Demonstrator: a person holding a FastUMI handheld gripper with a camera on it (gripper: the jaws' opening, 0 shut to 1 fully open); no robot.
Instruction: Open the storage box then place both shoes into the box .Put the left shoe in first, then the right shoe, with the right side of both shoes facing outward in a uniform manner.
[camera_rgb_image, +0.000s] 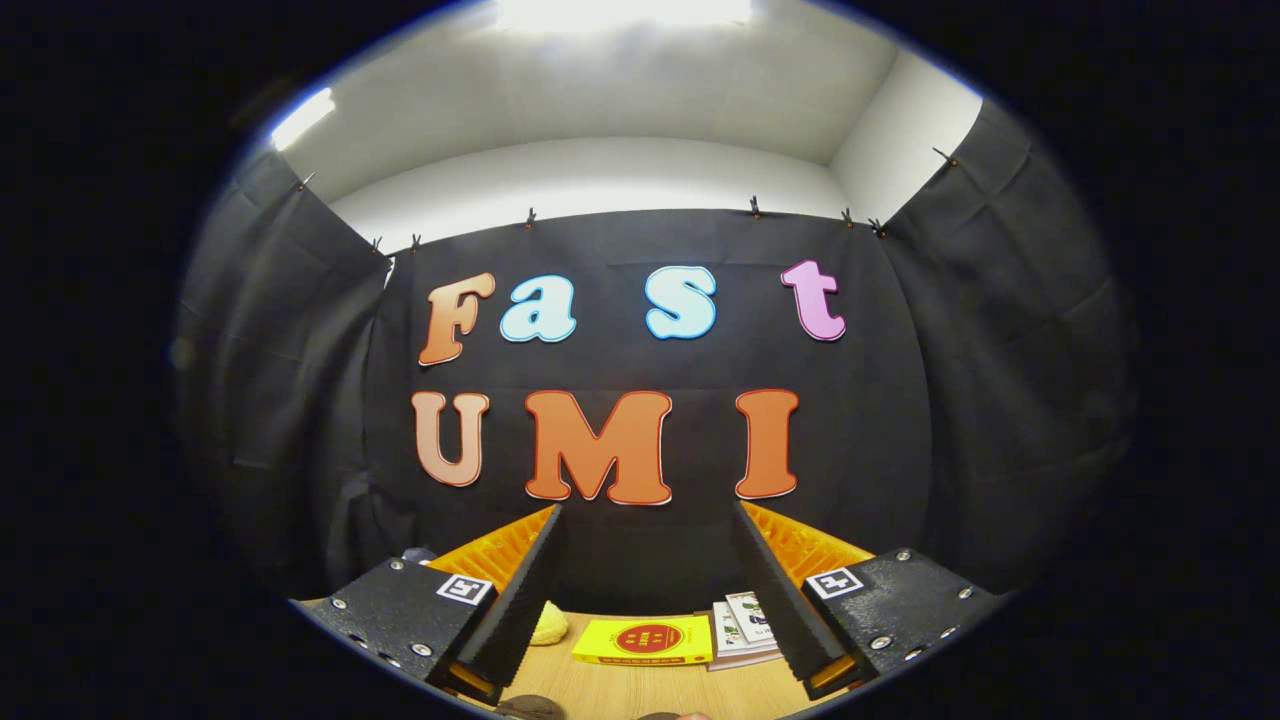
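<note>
My gripper (648, 515) is held high and level, facing the booth's back wall, with its two fingers (525, 585) spread wide apart and nothing between them. Below and between the fingers lies a wooden tabletop (640, 685). Two dark rounded shapes (530, 707) peek up close in front on the table; I cannot tell what they are.
On the table between the fingers lie a yellow book (645, 641) and a small stack of booklets (745, 625) to its right. A pale yellow lump (548, 625) sits by the left finger. A small dark object (418, 554) shows beyond the left finger. Black cloth walls close in all around.
</note>
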